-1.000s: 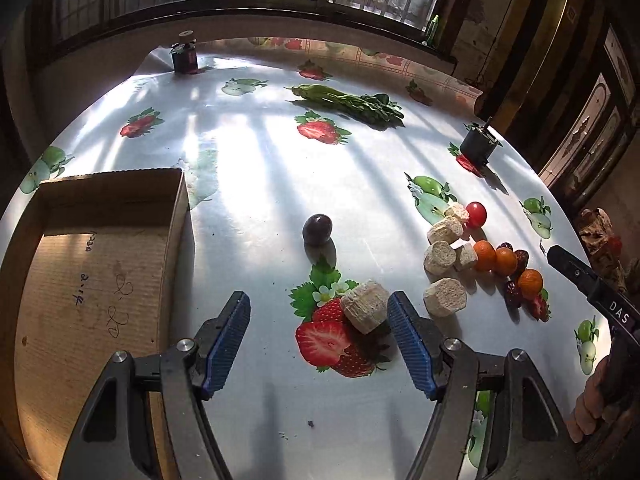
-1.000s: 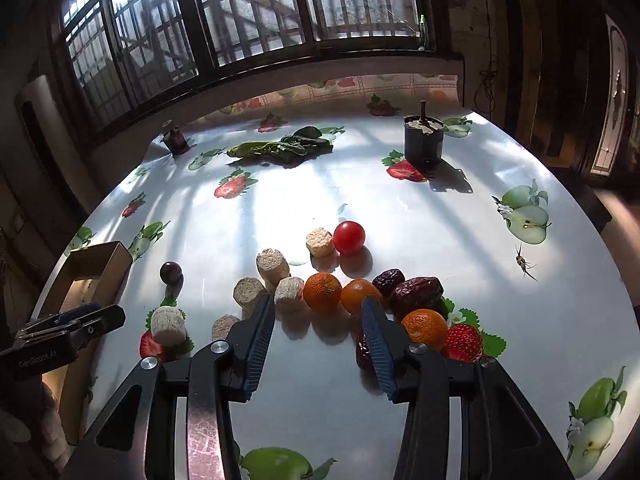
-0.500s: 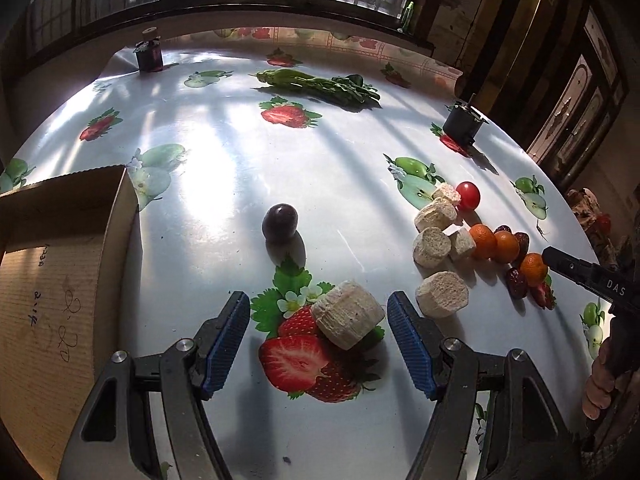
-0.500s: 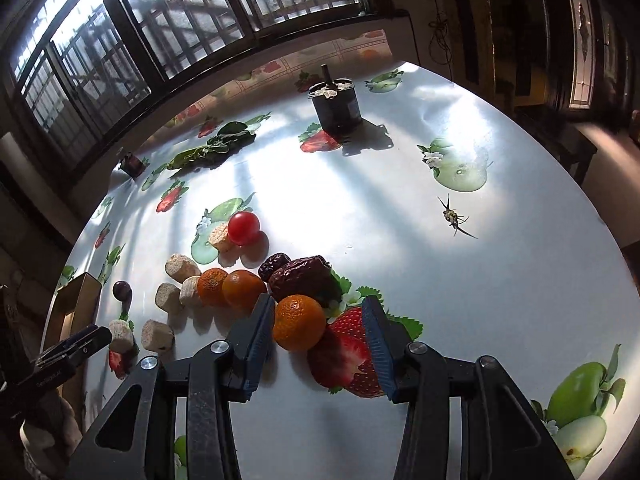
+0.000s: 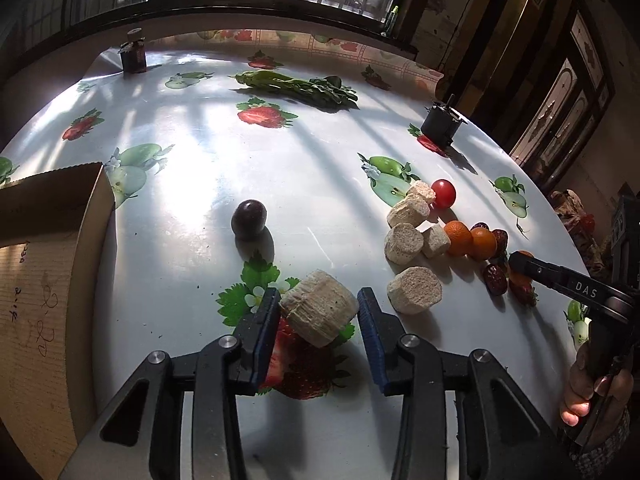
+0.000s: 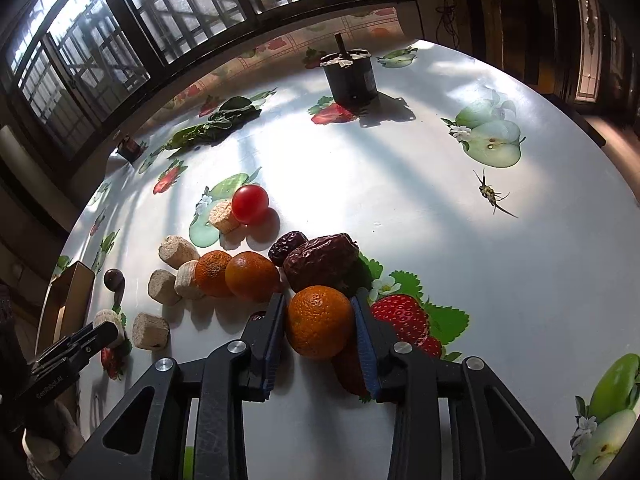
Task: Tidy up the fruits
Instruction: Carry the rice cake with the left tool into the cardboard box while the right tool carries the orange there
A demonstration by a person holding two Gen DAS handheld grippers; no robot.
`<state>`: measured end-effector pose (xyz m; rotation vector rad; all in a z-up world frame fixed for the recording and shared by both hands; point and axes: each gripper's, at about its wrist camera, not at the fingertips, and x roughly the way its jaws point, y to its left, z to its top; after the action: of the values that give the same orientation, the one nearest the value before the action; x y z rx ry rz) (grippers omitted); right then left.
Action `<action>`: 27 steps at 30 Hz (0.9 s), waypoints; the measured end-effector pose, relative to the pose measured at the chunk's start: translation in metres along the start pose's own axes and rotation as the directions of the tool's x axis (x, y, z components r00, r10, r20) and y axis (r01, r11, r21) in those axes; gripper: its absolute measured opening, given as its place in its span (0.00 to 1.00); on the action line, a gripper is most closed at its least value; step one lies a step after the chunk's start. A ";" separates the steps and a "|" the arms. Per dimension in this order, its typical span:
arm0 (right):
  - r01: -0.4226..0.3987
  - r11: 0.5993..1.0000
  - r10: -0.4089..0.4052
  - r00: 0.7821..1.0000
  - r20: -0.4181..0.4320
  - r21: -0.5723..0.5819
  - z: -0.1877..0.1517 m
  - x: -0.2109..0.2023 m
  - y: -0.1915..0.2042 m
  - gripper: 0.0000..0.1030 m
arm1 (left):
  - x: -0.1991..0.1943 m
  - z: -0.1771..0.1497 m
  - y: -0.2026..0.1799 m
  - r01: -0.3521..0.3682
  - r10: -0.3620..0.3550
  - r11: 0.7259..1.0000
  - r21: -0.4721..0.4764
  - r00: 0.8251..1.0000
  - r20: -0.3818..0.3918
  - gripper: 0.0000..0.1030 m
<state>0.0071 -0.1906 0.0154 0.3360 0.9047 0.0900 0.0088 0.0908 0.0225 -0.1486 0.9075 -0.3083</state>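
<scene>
My left gripper (image 5: 319, 314) is shut on a pale cylindrical chunk (image 5: 319, 313) that lies on the tablecloth's printed strawberry. My right gripper (image 6: 319, 322) is shut on a small orange (image 6: 319, 321) at the near end of the fruit cluster. Two more oranges (image 6: 252, 276), dark red dates (image 6: 321, 261), a cherry tomato (image 6: 250, 203) and several pale chunks (image 6: 164, 287) lie beyond it. A dark plum (image 5: 249, 219) sits alone ahead of the left gripper. The right gripper also shows in the left wrist view (image 5: 520, 266).
An open cardboard box (image 5: 48, 248) stands at the left table edge. A bunch of leafy greens (image 5: 298, 88) lies at the back. A black cylinder (image 6: 351, 76) stands at the back right, a small dark jar (image 5: 133, 56) at the back left.
Both grippers moved forward and closed: the left onto the pale chunk, the right swung right from the middle of the cluster and closed onto the near orange.
</scene>
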 end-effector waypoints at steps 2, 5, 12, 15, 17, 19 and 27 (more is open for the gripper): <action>0.008 1.000 -0.008 1.000 0.022 -0.004 -0.001 -0.012 0.003 0.34 | -0.016 -0.002 0.001 0.010 -0.010 1.000 -0.013 1.000 0.025 0.37; 0.002 1.000 0.000 0.998 0.059 -0.031 -0.003 -0.036 0.015 0.34 | -0.048 -0.004 0.005 0.048 -0.045 0.998 -0.045 0.997 0.070 0.37; -0.094 0.980 0.115 0.987 0.112 -0.177 -0.009 -0.086 0.091 0.35 | -0.134 -0.011 0.041 0.065 -0.044 0.992 -0.109 0.983 0.179 0.37; -0.160 0.954 0.190 0.977 0.098 -0.255 -0.012 -0.097 0.137 0.35 | -0.159 -0.006 0.068 0.013 0.011 0.992 -0.124 0.981 0.192 0.37; -0.208 0.929 0.240 0.968 0.070 -0.304 -0.013 -0.098 0.172 0.35 | -0.169 0.000 0.089 -0.042 0.068 0.989 -0.143 0.980 0.185 0.37; -0.255 0.903 0.283 0.959 0.030 -0.347 -0.014 -0.093 0.208 0.35 | -0.174 0.007 0.114 -0.097 0.124 0.982 -0.159 0.978 0.168 0.37; -0.321 0.814 0.293 0.947 -0.135 -0.485 -0.039 -0.014 0.345 0.35 | -0.130 0.027 0.213 -0.199 0.218 0.932 -0.301 0.976 0.029 0.37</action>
<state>-0.0101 0.1417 0.1147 -0.0140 0.8391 0.6303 -0.0020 0.3350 0.0825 -0.3351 0.8956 0.0331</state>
